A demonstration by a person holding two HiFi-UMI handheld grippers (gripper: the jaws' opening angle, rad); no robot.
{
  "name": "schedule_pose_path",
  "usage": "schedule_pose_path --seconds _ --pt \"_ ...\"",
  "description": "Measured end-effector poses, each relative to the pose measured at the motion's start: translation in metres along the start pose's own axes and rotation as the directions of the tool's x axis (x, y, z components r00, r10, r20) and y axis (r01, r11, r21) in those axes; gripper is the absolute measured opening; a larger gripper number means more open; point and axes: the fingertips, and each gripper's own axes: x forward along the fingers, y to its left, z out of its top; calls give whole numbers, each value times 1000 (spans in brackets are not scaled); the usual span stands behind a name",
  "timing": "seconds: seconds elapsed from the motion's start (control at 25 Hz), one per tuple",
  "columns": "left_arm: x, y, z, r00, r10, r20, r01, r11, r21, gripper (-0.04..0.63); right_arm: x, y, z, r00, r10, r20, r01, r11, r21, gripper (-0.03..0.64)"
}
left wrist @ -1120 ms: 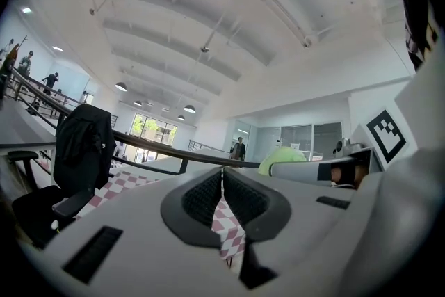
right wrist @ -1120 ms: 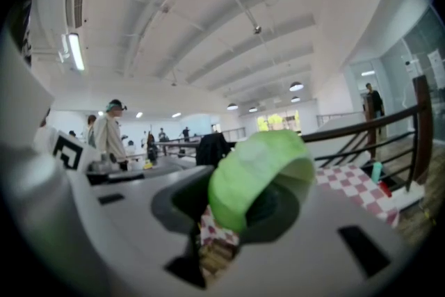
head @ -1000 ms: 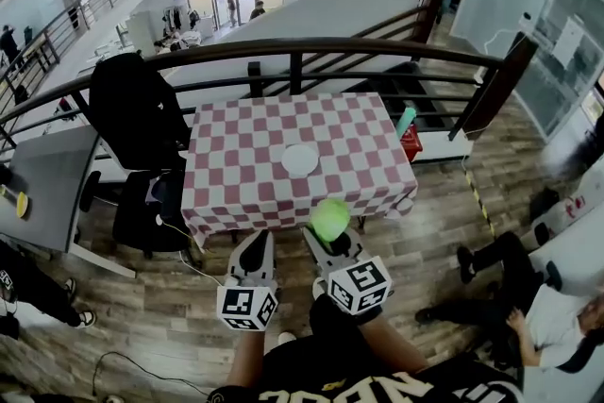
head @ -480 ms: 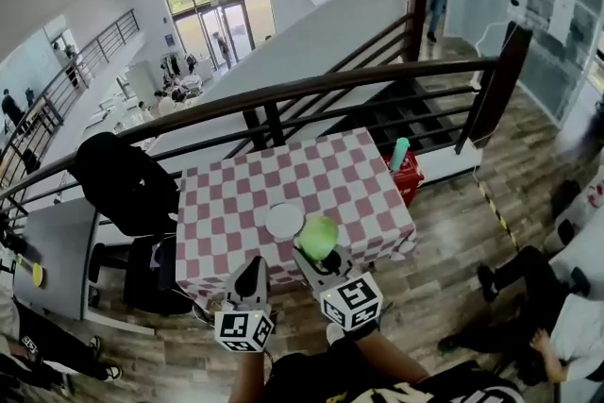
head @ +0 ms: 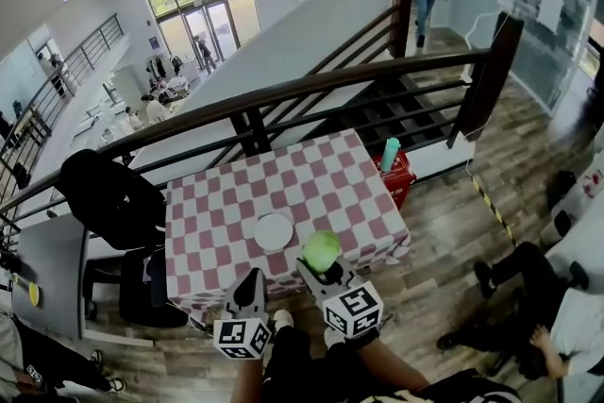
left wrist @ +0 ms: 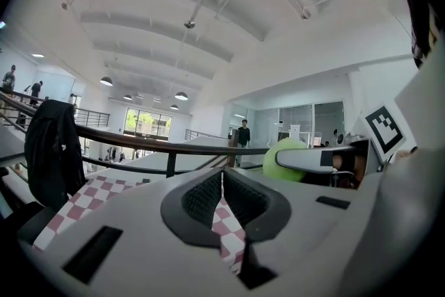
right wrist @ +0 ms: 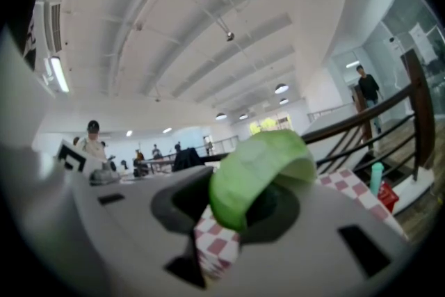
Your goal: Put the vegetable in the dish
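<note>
A round light-green vegetable (head: 321, 251) sits between the jaws of my right gripper (head: 325, 265), which is shut on it over the near edge of the red-and-white checked table (head: 330, 184). In the right gripper view the green vegetable (right wrist: 261, 170) fills the jaw gap. A white dish (head: 274, 231) lies on the cloth just left of the vegetable. My left gripper (head: 249, 283) hangs shut and empty at the table's near edge, below the dish. In the left gripper view its pads (left wrist: 208, 197) meet, and the vegetable (left wrist: 285, 158) shows to the right.
A dark wooden railing (head: 283, 94) runs behind the table above a stairwell. A black chair with a dark coat (head: 113, 203) stands left of the table. A red box with a teal bottle (head: 391, 156) sits at the table's right. A seated person (head: 538, 297) is at right.
The table and dish have come closer under both grippers. The right gripper with the vegetable now hangs beside the dish; earlier it was short of the table's front edge.
</note>
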Motion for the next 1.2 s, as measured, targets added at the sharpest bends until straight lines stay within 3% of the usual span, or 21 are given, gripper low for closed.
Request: schedule_pose_path --seconds 0.48,0.76,0.96,1.2 --pt "54 54 13 997 -78 26 79 995 -52 29 39 -28 5 993 -114 -28 113 993 -17 121" --pt "77 99 28 992 -125 24 126 991 -47 29 103 -11 14 994 -100 -43 99 995 -18 121" --pt "94 149 38 988 -150 39 152 988 -34 29 152 -2 17 993 -109 -35 107 993 -40 121" --pt "116 212 24 989 -143 40 146 986 -78 29 190 -4 -1 988 -139 -68 136 990 -44 121"
